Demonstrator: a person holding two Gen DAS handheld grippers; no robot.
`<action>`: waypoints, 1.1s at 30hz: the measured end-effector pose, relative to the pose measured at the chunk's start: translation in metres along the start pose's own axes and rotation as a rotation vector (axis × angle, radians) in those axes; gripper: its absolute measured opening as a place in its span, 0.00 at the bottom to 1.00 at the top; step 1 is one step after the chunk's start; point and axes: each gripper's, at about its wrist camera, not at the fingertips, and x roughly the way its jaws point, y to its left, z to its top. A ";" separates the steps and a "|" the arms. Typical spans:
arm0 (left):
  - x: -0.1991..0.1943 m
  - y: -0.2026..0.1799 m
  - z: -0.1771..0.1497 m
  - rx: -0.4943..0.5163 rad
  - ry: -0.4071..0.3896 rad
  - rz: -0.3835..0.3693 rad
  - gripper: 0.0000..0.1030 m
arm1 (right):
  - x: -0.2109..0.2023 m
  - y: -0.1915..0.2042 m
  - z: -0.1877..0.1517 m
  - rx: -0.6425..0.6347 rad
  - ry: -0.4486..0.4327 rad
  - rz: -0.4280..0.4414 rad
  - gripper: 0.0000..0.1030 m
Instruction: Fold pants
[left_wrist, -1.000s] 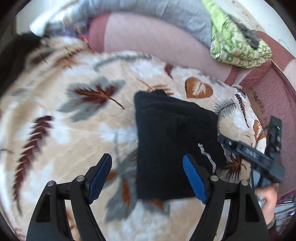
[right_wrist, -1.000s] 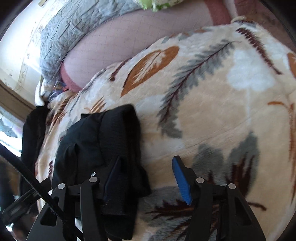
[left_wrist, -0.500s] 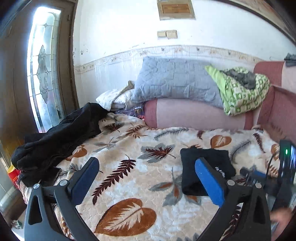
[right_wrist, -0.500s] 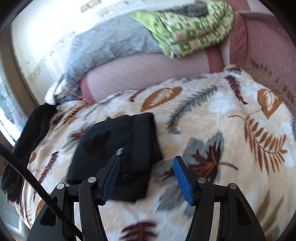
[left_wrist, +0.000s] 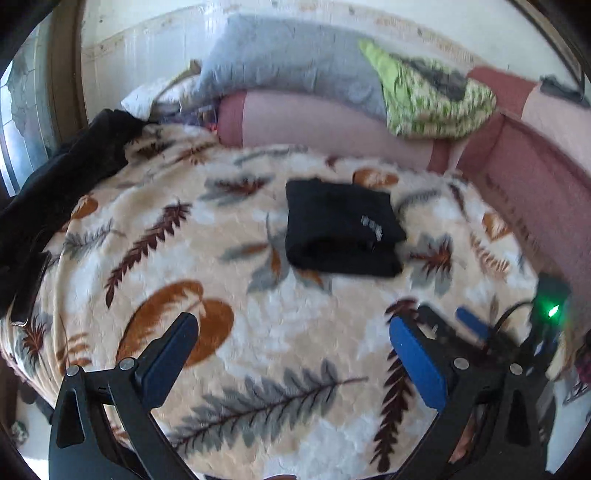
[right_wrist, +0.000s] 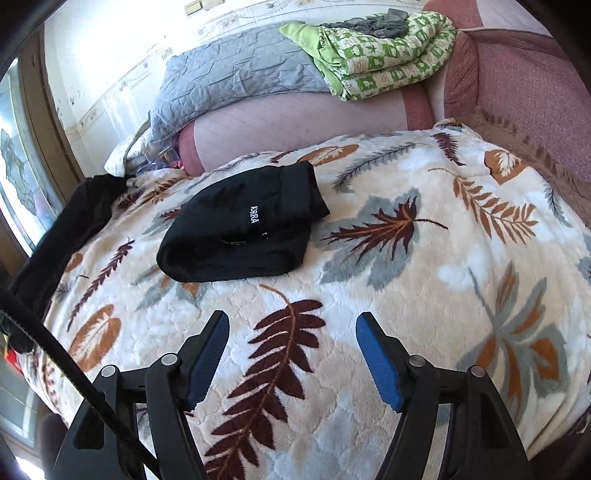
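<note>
Folded black pants (right_wrist: 243, 236) lie at eleven o'clock; left gripper (left_wrist: 291, 354) open, right gripper (right_wrist: 291, 362) opening, both empty; snagging could unfold them.

Leaf-print fleece blanket (right_wrist: 424, 295) covers the seat, cream w/ brown, rust & grey leaves. Behind it a pink bolster (right_wrist: 295, 125); grey quilted pillow (right_wrist: 236, 81) lies on top, w/ a folded green-and-white quilt (right_wrist: 384, 55) beside it. Dark garment pile (left_wrist: 55, 192) at blanket's left edge. Maroon sofa arm (right_wrist: 535, 92) on right. Patterned glass door (right_wrist: 18, 177) far left.
</note>
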 end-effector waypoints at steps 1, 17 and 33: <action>0.004 -0.004 -0.005 0.019 0.012 0.020 1.00 | 0.000 0.000 -0.001 -0.003 -0.007 -0.006 0.74; 0.042 -0.021 -0.018 0.082 0.111 0.063 1.00 | 0.013 -0.006 0.000 -0.018 0.022 -0.032 0.80; 0.056 -0.021 -0.023 0.079 0.157 0.054 1.00 | 0.020 0.011 -0.004 -0.102 0.033 -0.032 0.82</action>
